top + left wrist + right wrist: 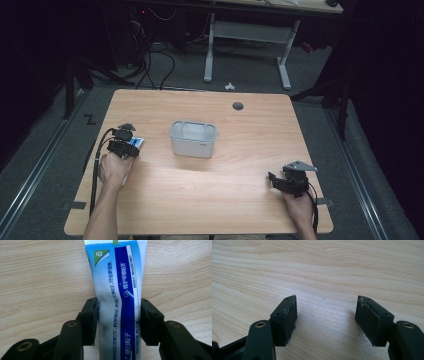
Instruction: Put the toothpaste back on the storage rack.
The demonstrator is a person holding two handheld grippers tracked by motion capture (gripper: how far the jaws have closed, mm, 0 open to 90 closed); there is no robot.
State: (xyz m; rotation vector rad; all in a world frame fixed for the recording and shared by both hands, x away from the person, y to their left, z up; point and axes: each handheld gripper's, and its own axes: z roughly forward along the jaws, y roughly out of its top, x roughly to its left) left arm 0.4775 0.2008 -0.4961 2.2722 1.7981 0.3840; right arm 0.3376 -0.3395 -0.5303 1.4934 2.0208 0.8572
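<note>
A blue and white toothpaste tube [117, 290] lies flat on the wooden table [235, 195] near its left side, and its end [137, 142] peeks out past the left gripper in the high view. My left gripper [118, 307] points down over it, and both black pads [91, 315] touch the tube's two long edges. In the high view this left gripper [126, 144] sits in a hand at the table's left. My right gripper [325, 310] rests open over bare wood at the front right [275, 179], with nothing between its jaws.
A grey rectangular bin [175, 135] stands in the middle of the table, to the right of the tube. A round cable hole [238, 106] is near the far edge. Beyond the table is a white desk frame [210, 55] on a dark floor.
</note>
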